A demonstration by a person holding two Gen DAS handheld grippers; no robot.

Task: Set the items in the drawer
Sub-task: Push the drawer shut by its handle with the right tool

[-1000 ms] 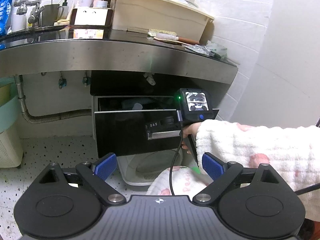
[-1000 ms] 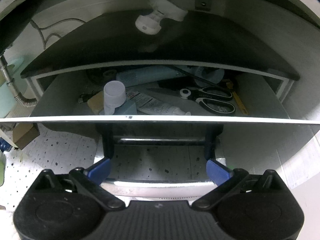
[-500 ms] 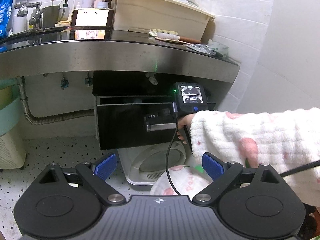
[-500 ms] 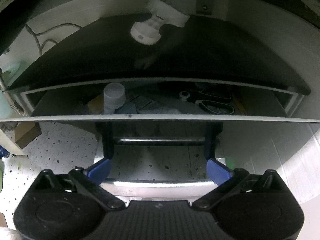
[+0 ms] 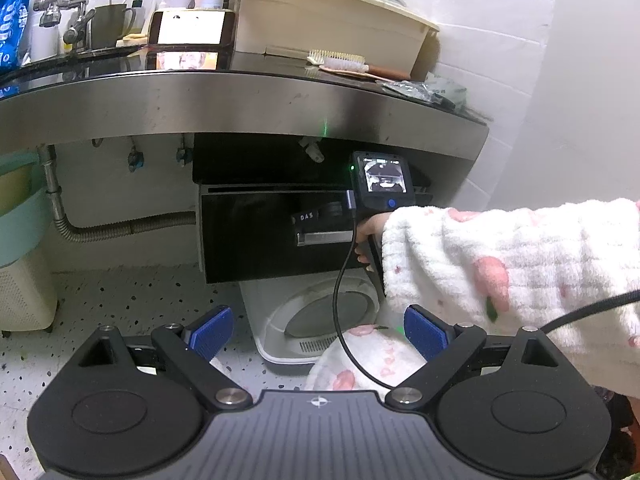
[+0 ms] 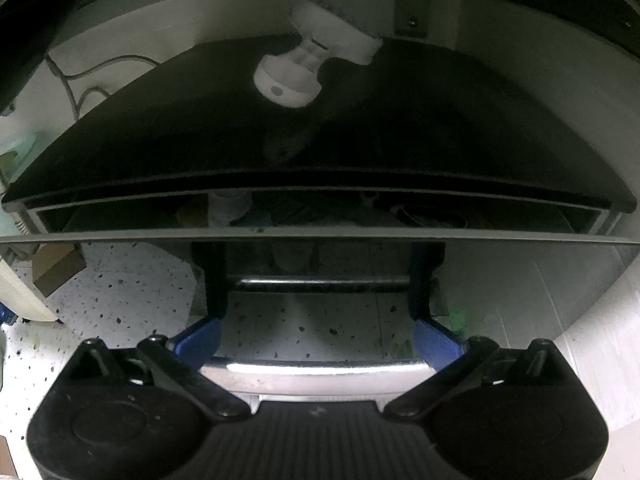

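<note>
Left gripper (image 5: 318, 330): nearest the left wrist lens, fingers spread wide with nothing between them, hanging over the speckled floor.
Right gripper (image 6: 318, 338): fingers apart, one on each side of the drawer handle (image 6: 320, 282), pads at 5 and 7 o'clock of the bar; whether they touch it I cannot tell.
Drawer (image 5: 276, 236): black front, under the steel tabletop (image 5: 240, 104), open only by a thin slit along its top edge.
Items in drawer (image 6: 228, 208): dim shapes show through the slit at 12 o'clock of the handle, perhaps a white cap among them; too dark to name.
Progress: things already lie inside and neither gripper carries anything, so the placing looks done; only the last bit of closing seems left.
Tabletop leftovers: a brush (image 5: 340, 62) and a bin (image 5: 320, 20) sit at the far edge; whether they belong to the task is unclear.
</note>
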